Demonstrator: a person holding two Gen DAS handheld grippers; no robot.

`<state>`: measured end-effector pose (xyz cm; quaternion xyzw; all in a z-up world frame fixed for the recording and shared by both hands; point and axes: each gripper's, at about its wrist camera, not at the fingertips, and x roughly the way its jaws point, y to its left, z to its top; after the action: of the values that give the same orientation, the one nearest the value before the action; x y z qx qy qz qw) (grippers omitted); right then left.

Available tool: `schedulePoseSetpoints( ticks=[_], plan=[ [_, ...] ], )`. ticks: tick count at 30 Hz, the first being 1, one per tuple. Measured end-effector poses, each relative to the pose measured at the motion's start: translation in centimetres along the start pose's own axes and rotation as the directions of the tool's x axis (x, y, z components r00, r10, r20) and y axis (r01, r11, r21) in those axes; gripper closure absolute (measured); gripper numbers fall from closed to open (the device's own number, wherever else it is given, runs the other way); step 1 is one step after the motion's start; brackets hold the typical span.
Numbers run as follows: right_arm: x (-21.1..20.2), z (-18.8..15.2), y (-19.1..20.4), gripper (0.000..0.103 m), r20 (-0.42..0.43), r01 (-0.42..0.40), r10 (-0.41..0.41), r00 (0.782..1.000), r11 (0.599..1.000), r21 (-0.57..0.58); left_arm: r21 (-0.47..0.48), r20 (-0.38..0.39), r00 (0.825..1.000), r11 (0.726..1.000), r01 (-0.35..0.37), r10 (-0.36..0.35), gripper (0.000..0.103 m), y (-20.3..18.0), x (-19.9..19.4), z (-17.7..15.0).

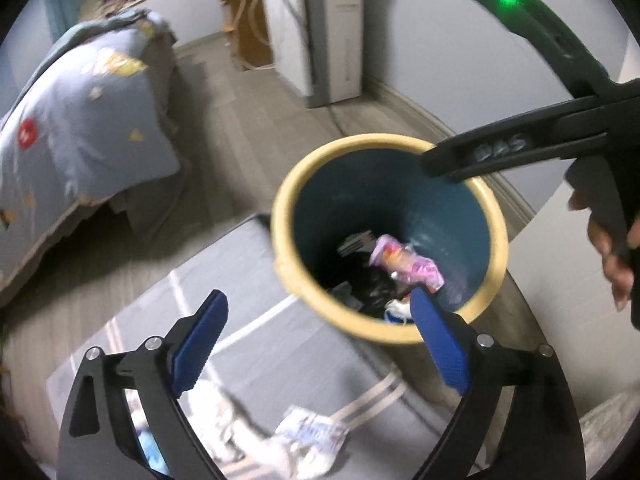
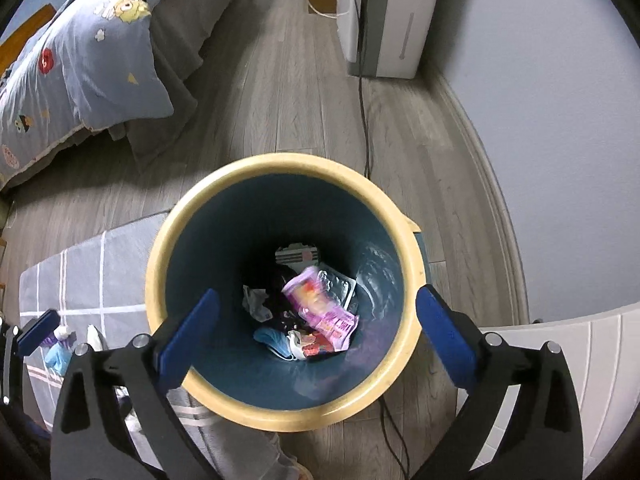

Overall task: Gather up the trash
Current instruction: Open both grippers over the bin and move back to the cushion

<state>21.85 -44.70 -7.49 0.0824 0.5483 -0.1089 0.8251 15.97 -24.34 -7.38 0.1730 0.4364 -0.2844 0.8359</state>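
On your left, the bed [image 2: 80, 60] with its cartoon quilt sits well apart from the work. Nearer you, the grey rug [image 1: 248, 280] has crumpled scraps [image 1: 312, 436] lying on it, so collecting looks unfinished. Your left claw [image 1: 320, 344] hangs over the rug just beside the bin [image 1: 280, 208]; its blue pads stand wide apart with nothing between them. My guess is you hold it low and angled down so it's ready for those scraps.

In the middle, your right claw [image 2: 318, 336] points down into the bin's mouth, jaws spread wide and empty, placed there so anything let go lands inside. The pink wrapper [image 2: 320, 308] lies at the bottom: crinkled, glossy, slightly blurred, resting on tissue, a blue mask and dark scraps.

To the right stand the white appliance [image 2: 392, 20] and the wall.
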Motion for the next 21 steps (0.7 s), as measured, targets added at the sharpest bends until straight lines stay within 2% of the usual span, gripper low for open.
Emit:
schedulePoseSetpoints(
  ticks=[9,16,19,21],
  plan=[
    [-3.1,-0.2,2.5,0.006,0.041,-0.022,0.023,0.999,1.000,-0.022,-0.103,0.028,0.997,0.992,-0.074,0.078,0.009,6.1,-6.8,-3.2],
    [-4.5,-1.0,5.9,0.006,0.048,-0.052,0.055,0.997,0.996,-0.073,-0.152,-0.002,0.985,0.974,-0.168,0.170,0.009,10.7,-12.2,-7.1],
    [-4.5,-1.4,7.3,0.006,0.026,-0.118,0.119,0.993,0.991,-0.055,-0.200,0.002,0.980,0.960,-0.194,0.199,0.007,12.8,-14.3,-9.4],
    [-4.3,-1.9,8.8,0.006,-0.006,-0.182,0.182,0.983,0.982,-0.045,-0.275,0.008,0.979,0.942,-0.195,0.206,0.007,14.6,-15.3,-11.4]
  ],
)
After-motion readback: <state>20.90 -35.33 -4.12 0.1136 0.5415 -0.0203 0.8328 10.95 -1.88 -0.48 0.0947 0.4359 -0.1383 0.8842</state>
